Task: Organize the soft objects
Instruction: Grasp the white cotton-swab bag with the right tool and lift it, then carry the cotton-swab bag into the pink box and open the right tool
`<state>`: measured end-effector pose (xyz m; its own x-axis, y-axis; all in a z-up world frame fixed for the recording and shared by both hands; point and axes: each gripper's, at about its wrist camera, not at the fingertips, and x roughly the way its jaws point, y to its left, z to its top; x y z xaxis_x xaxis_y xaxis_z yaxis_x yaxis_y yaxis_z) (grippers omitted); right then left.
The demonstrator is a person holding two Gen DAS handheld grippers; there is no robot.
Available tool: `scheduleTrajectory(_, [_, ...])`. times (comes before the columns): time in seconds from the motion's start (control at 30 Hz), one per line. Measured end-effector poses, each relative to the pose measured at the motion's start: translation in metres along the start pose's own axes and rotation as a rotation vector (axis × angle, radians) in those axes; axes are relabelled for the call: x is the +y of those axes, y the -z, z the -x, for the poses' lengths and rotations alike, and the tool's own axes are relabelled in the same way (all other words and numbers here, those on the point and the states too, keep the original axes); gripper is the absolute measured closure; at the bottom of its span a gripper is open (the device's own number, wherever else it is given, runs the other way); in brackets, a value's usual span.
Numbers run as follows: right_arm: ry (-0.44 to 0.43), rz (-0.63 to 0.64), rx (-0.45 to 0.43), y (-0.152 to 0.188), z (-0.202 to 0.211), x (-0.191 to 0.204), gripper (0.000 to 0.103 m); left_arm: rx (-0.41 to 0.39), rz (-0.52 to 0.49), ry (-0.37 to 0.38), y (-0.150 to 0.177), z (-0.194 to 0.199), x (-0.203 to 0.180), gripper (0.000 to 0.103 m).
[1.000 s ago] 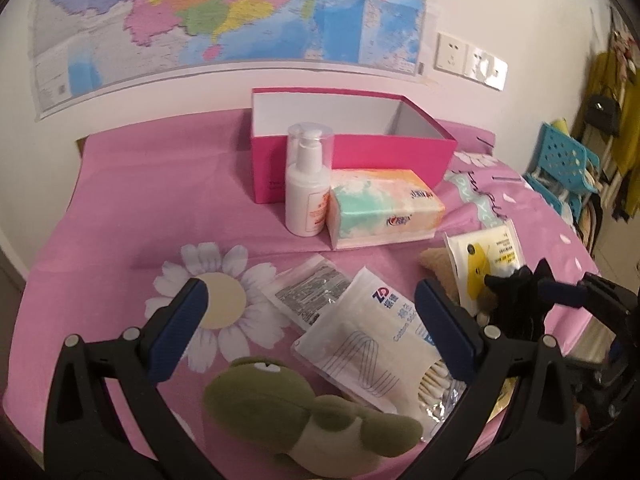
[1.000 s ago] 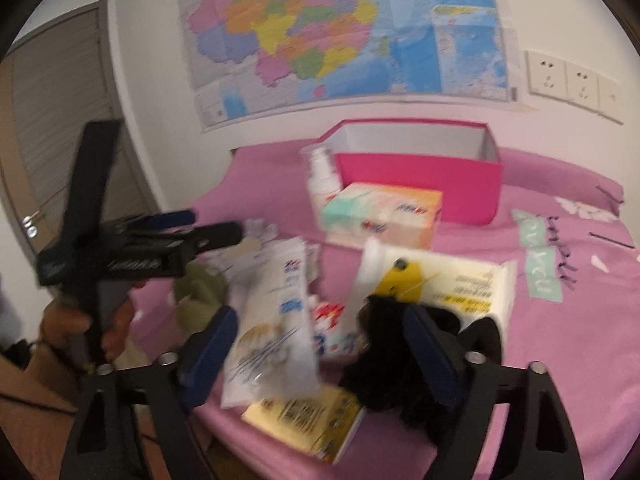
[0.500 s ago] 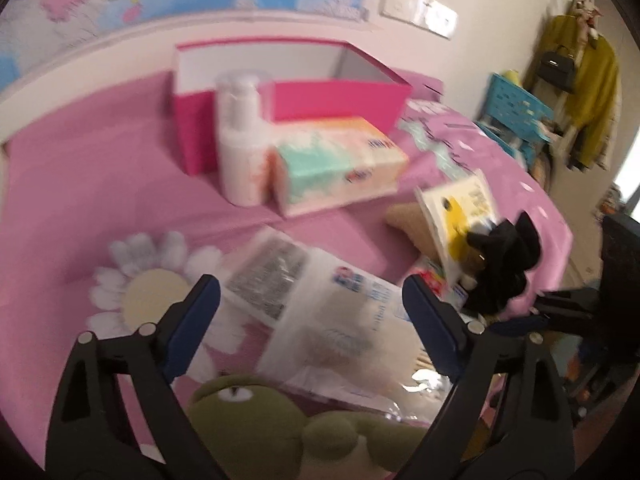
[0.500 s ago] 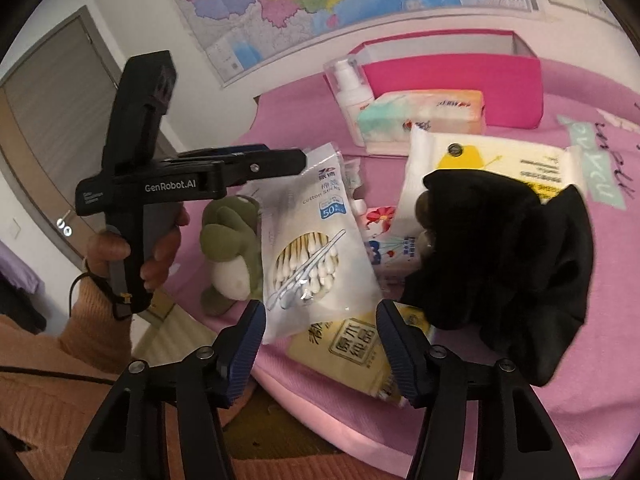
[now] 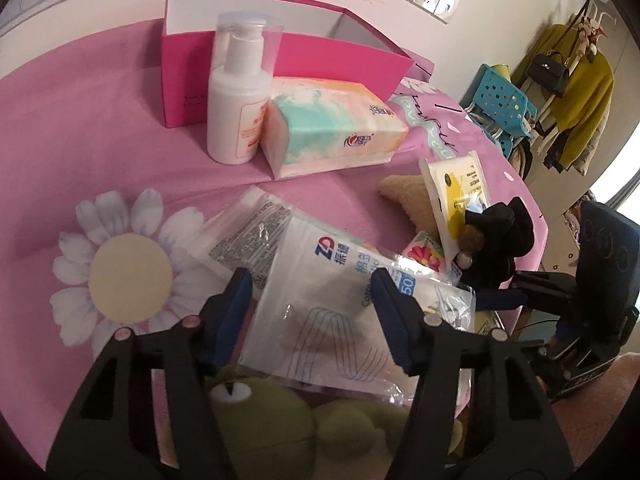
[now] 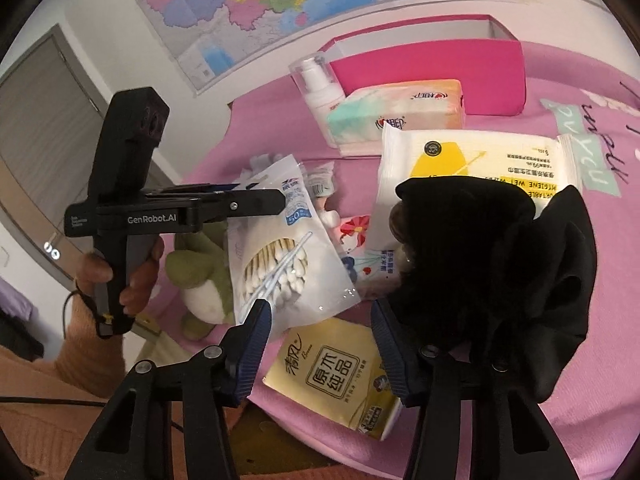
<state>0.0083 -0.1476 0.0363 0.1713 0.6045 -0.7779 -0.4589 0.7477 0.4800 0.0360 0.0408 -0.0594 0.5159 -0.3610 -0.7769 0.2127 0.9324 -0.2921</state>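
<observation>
a: left gripper [image 5: 310, 300] is angled down over the bag of cotton swabs [image 5: 320, 312], and its fingers [image 5: 232, 320] have just been closing in. they stand partly open, one either side of the bag, and i can't tell whether the pads touch it.

b: the bag lies flat on the pink cloth of the bench [image 5: 80, 140], in front of the tissue pack [image 5: 332, 124]. its near edge overlaps the green plush toy [image 5: 280, 420], which sits right under the left gripper.

a: right gripper [image 6: 320, 344] now. its fingers [image 6: 252, 352] have just been narrowing too, and they're partly open with nothing gripped. between them shows a yellow tissue packet [image 6: 336, 376] at the front edge of the bench.

b: the black scrunchie [image 6: 492, 264] bulks just right of that gripper, up against its right finger. contact there is too dark to judge.

a: behind the scrunchie, toward the tissue pack, lies the wet wipes pack [image 6: 472, 164], white and yellow, flat on the cloth.

b: left of the tissue pack stands the pump bottle [image 5: 238, 96], upright, touching it. behind both is the open pink box [image 5: 328, 52].

a: a hand [image 6: 120, 272] in an orange sleeve holds the left gripper's handle, far left of the tissue pack in the right wrist view.
</observation>
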Motion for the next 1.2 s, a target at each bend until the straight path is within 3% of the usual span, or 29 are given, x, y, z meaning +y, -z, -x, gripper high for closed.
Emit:
scheduleTrajectory(0.07, [-0.013, 0.016, 0.013, -0.001, -0.005, 0.004, 0.050, 0.003, 0.005, 0.004, 0.001, 0.000, 0.000, 0.049])
scheduleTrajectory(0.13, [-0.018, 0.036, 0.020, -0.002, -0.011, 0.008, 0.061, 0.002, 0.005, 0.004, 0.001, 0.003, 0.000, 0.051])
scheduleTrajectory(0.17, [-0.024, 0.034, 0.022, -0.003, -0.013, 0.008, 0.077, 0.000, 0.005, 0.001, 0.001, 0.005, 0.001, 0.051])
scheduleTrajectory(0.27, [-0.006, 0.027, 0.000, -0.002, -0.009, 0.007, 0.085, -0.013, 0.011, 0.016, 0.002, 0.012, 0.000, 0.053])
scheduleTrajectory(0.53, [0.039, 0.117, -0.091, -0.027, 0.017, 0.012, 0.089, -0.101, 0.008, 0.053, -0.007, 0.040, -0.009, 0.053])
scheduleTrajectory(0.77, [0.048, 0.185, -0.163, -0.061, 0.041, 0.014, 0.091, -0.174, -0.016, 0.041, -0.029, 0.061, -0.020, 0.053])
scheduleTrajectory(1.2, [0.037, 0.270, -0.287, -0.161, 0.067, 0.001, 0.092, -0.271, -0.030, -0.032, -0.117, 0.085, -0.022, 0.053])
